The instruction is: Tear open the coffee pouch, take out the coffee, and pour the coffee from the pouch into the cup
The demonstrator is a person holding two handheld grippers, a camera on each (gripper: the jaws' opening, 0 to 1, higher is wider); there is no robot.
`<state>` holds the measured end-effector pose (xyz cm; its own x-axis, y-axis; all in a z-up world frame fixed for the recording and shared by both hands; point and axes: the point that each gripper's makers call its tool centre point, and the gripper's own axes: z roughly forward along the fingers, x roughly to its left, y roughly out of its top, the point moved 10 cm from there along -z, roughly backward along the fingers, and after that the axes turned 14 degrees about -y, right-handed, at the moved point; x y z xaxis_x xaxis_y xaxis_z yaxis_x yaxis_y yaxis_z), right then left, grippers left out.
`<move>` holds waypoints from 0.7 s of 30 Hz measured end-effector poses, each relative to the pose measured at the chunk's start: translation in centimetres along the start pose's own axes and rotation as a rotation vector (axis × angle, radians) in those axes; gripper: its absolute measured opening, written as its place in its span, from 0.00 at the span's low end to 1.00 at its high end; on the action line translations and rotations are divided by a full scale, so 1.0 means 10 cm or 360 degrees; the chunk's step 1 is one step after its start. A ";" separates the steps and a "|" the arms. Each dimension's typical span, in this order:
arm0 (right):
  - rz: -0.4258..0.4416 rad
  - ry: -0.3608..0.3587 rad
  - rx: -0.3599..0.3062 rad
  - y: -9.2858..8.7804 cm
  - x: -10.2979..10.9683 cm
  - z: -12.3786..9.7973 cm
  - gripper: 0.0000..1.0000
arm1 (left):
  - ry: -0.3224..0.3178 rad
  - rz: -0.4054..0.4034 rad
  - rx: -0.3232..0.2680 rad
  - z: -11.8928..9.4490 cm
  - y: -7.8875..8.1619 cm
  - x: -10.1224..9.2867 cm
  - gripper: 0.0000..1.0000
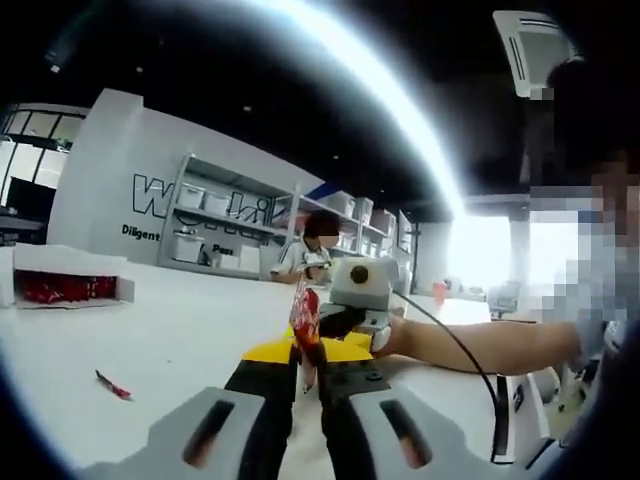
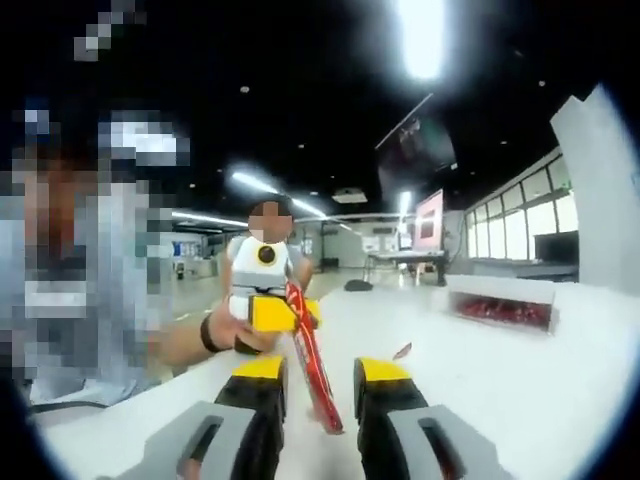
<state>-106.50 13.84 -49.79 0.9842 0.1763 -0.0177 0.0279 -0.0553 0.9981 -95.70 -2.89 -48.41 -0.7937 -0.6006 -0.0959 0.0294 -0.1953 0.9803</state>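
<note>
A red coffee stick pouch stands between my left gripper's yellow-tipped jaws, which are shut on it. In the right gripper view the same pouch slants down from the left gripper opposite, and its lower end hangs between my right gripper's jaws. Those jaws stand apart, with a gap on each side of the thin pouch. The right gripper, held by a hand, faces me close behind the pouch in the left gripper view. Both grippers hover over a white table.
A small red scrap lies on the table, also the scrap in the right gripper view. A white tray of red pouches sits farther back. A person and shelves stand beyond the table.
</note>
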 end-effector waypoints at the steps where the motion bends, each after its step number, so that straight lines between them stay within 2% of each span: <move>1: -0.0009 0.0005 0.0024 -0.01 0.01 0.02 0.27 | -0.0021 0.0021 -0.0027 0.00 0.02 -0.01 0.11; 5: -0.0004 0.0036 0.0030 0.00 0.04 0.05 0.27 | -0.0052 0.0078 -0.0102 -0.01 0.06 -0.04 0.11; 8: -0.0038 0.0035 0.0066 -0.03 0.04 0.06 0.19 | -0.0070 0.0045 -0.0172 -0.04 0.10 -0.02 0.11; 10: -0.0042 0.0036 0.0080 -0.03 0.03 0.06 0.15 | -0.0079 0.0038 -0.0179 -0.04 0.10 -0.02 0.11; 11: -0.0033 0.0038 0.0077 -0.03 0.03 0.05 0.09 | -0.0079 0.0040 -0.0179 -0.03 0.10 -0.03 0.11; 20: 0.0018 0.0057 0.0031 0.00 0.00 -0.04 0.09 | -0.0091 0.0023 -0.0151 -0.02 0.08 -0.05 0.11; 21: 0.0046 0.0060 -0.0005 0.02 -0.01 -0.06 0.09 | -0.0092 0.0026 -0.0148 -0.01 0.08 -0.05 0.11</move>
<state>-106.69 14.45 -49.57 0.9773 0.2116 0.0130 -0.0008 -0.0577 0.9983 -95.16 -2.82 -47.64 -0.8264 -0.5591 -0.0671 0.0969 -0.2586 0.9611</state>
